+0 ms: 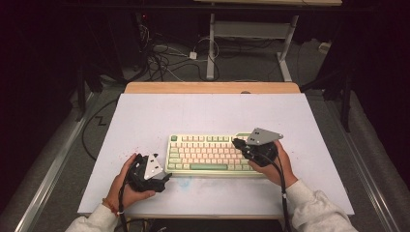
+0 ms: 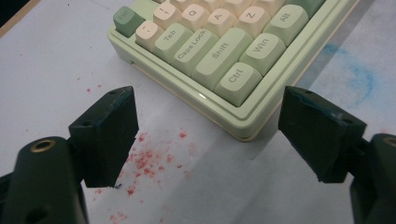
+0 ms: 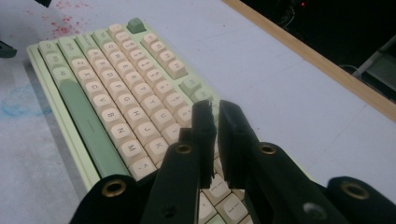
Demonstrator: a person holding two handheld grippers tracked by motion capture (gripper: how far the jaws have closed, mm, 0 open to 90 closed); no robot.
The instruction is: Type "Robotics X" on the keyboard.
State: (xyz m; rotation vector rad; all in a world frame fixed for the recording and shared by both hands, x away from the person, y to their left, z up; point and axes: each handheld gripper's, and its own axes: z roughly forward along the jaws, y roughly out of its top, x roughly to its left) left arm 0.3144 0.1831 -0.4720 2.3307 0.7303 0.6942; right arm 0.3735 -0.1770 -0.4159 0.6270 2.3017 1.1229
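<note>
Two stain patches, red specks (image 2: 149, 161) and blue smudge (image 2: 359, 74), flank keyboard (image 1: 210, 153).

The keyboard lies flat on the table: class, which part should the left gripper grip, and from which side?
Grip the keyboard at its near left corner by Ctrl, coming in level from the left. The left gripper has open jaws already flanking that corner; the low, thin edge probably fits between them.

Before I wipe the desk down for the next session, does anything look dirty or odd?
Red specks stain the white tabletop beside the keyboard, and a blue smudge marks it near the front edge.
</note>
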